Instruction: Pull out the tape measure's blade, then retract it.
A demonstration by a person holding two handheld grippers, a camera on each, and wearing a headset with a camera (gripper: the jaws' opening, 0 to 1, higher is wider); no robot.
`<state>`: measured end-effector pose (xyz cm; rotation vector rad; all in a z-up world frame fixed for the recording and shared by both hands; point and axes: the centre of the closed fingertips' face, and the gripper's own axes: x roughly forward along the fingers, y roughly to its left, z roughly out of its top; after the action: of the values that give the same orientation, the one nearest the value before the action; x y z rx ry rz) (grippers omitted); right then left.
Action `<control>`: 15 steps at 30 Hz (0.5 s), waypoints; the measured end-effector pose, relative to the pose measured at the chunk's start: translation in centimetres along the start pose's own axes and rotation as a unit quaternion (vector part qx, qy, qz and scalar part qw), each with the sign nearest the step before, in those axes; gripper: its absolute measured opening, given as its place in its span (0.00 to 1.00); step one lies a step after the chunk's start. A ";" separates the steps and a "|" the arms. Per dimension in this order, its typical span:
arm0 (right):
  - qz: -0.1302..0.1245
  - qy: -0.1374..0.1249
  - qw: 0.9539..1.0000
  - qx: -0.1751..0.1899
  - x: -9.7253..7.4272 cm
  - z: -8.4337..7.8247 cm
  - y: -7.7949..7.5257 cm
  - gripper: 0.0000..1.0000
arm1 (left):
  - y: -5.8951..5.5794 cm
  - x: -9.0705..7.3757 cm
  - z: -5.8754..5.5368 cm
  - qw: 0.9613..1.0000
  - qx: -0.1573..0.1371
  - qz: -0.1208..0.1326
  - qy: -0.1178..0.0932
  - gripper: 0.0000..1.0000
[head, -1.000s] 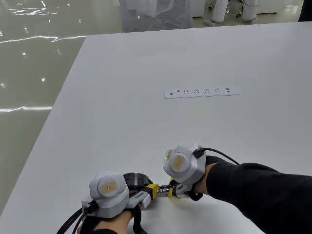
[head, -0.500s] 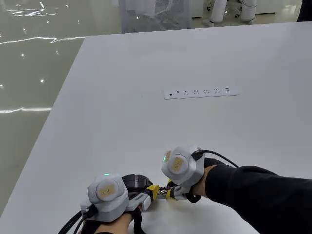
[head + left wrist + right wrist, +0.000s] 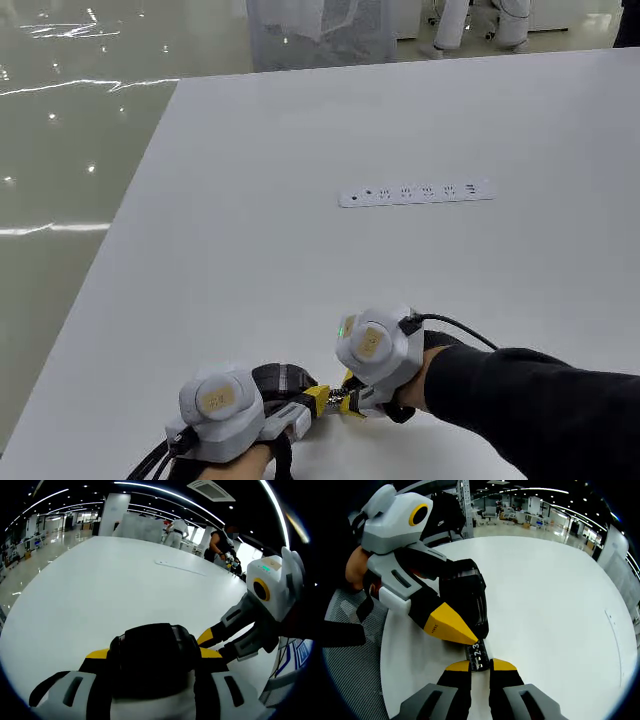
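Two grippers meet at the lower centre of the head view, over the table [image 3: 300, 230]: the left gripper [image 3: 312, 400] anchors the tape measure [image 3: 280, 380] so the right gripper [image 3: 345, 403] can pull. Left gripper view: jaws clamp the tape measure's body, bottom centre. Right gripper view: jaws pinch the short exposed blade [image 3: 477, 652], numerals legible, a detail indistinct from above.

The wide white table [image 3: 250, 200] stretches far ahead of the jaws, which are near its front edge, and one long white power strip [image 3: 417, 192] lies flat on it, well beyond them.
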<state>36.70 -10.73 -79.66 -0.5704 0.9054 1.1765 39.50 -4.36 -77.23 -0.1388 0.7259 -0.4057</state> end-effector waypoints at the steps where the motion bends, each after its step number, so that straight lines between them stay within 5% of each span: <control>1: 0.003 -0.005 1.000 -0.004 0.0 0.0 0.0 0.08 | 0.0 0.0 0.0 1.000 0.000 0.000 0.000 0.61; 15: 0.006 -0.036 0.999 -0.004 0.1 0.4 0.2 0.08 | -0.1 -0.1 0.0 1.000 -0.004 -0.003 -0.001 0.61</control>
<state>36.66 -10.28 -79.51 -0.5266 0.8433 1.2045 39.40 -4.37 -77.15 -0.1490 0.7263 -0.4085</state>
